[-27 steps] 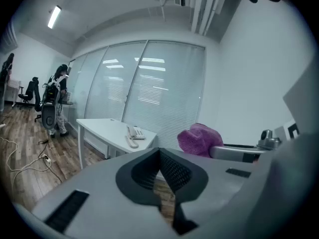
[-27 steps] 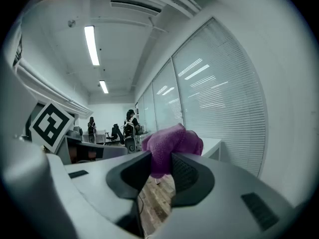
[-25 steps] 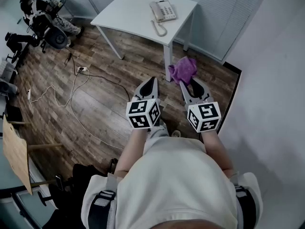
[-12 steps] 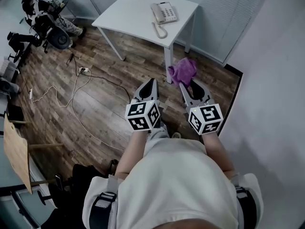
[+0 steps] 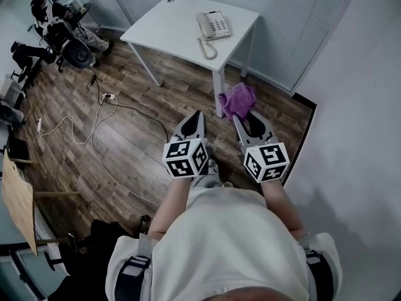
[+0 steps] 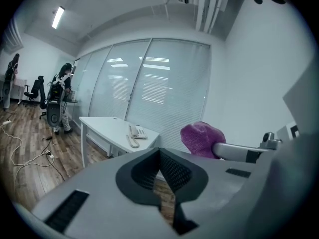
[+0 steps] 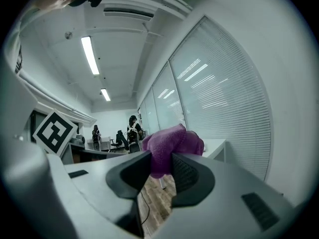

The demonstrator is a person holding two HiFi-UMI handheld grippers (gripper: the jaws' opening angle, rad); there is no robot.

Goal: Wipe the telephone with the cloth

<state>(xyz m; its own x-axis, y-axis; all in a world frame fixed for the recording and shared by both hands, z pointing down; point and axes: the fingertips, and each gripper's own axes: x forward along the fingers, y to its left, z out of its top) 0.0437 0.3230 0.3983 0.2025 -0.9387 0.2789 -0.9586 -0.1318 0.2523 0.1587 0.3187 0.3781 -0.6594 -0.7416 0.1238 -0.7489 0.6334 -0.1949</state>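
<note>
With the right tool [image 5: 245, 116], pinched a bunched purple cloth [image 5: 237, 98] firmly between the jaws. Held the left tool [image 5: 198, 115] alongside, jaws pressed together on nothing. Stood well short of the white tabletop [image 5: 169, 30], with the telephone [image 5: 213, 24] resting on it, handset on the cradle, cord looped beside. Had the cloth in grip, but had not yet touched the telephone. Judged the approach and all the wiping left to do.
</note>
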